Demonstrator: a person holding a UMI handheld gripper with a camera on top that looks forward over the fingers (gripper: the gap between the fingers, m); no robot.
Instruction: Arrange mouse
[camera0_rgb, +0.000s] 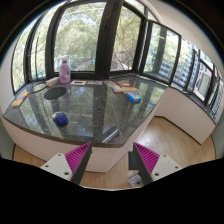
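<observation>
Gripper fingers are spread wide apart with nothing between them, just wood floor underneath. Blue mouse sits on the glass table at about 10 o'clock from the fingers, well beyond them. Pink bottle stands further back, around 11.
</observation>
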